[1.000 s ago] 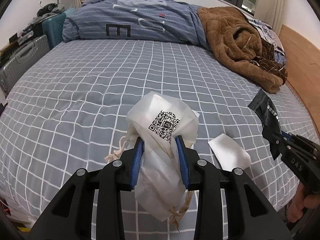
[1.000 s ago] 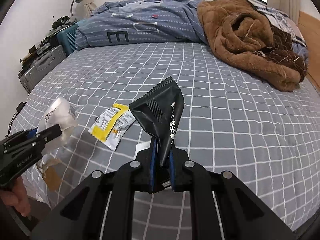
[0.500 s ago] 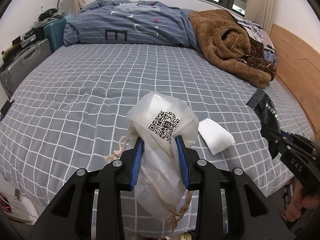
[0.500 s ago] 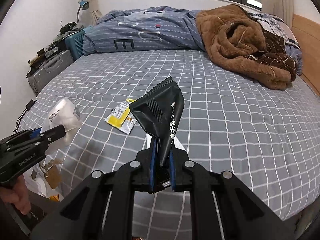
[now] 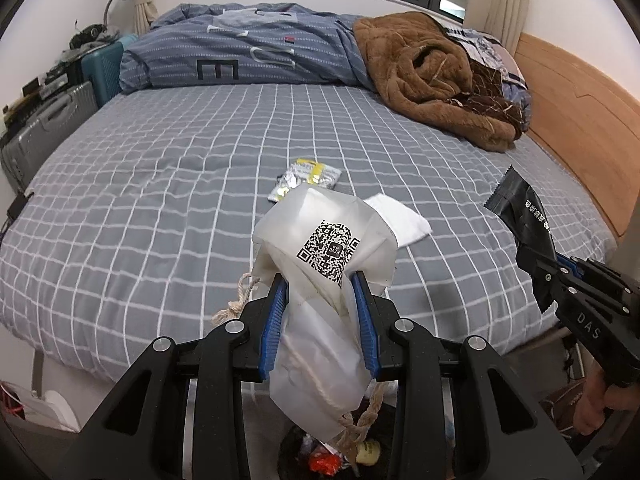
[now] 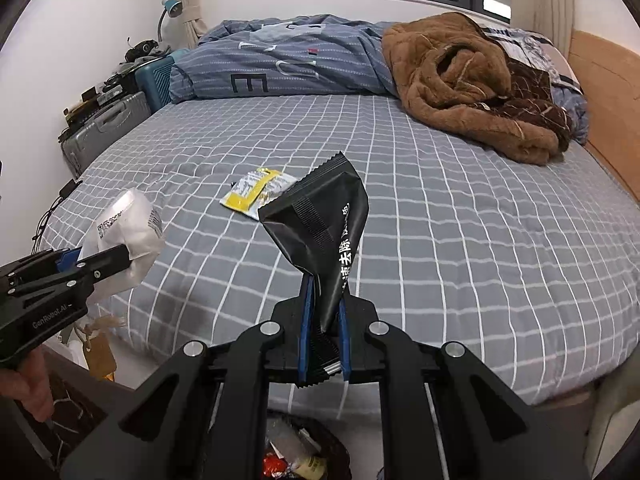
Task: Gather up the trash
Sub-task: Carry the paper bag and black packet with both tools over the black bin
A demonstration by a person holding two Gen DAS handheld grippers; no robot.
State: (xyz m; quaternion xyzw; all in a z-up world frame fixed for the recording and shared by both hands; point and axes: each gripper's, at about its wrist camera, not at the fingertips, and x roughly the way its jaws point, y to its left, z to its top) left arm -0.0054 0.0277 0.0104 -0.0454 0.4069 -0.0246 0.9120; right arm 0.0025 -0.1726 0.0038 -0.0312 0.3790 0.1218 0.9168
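Each hand-held gripper grasps trash, left [image 5: 320, 312] a white bag [image 5: 324, 280], right [image 6: 324, 328] a black wrapper [image 6: 324, 232], apparently ready to release over the bin [image 6: 304, 460] below.

My gripper frame hides most of the trash bin [image 6: 308, 456]; I cannot read the black wrapper's [image 5: 528, 220] small print.

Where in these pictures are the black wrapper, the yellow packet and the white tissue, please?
black wrapper [image 6: 320, 216]: right wrist view, on its creased upper body above the closed fingers.
yellow packet [image 6: 256, 190]: right wrist view, on its printed face, lying on the bed.
white tissue [image 5: 404, 222]: left wrist view, on its flat middle.
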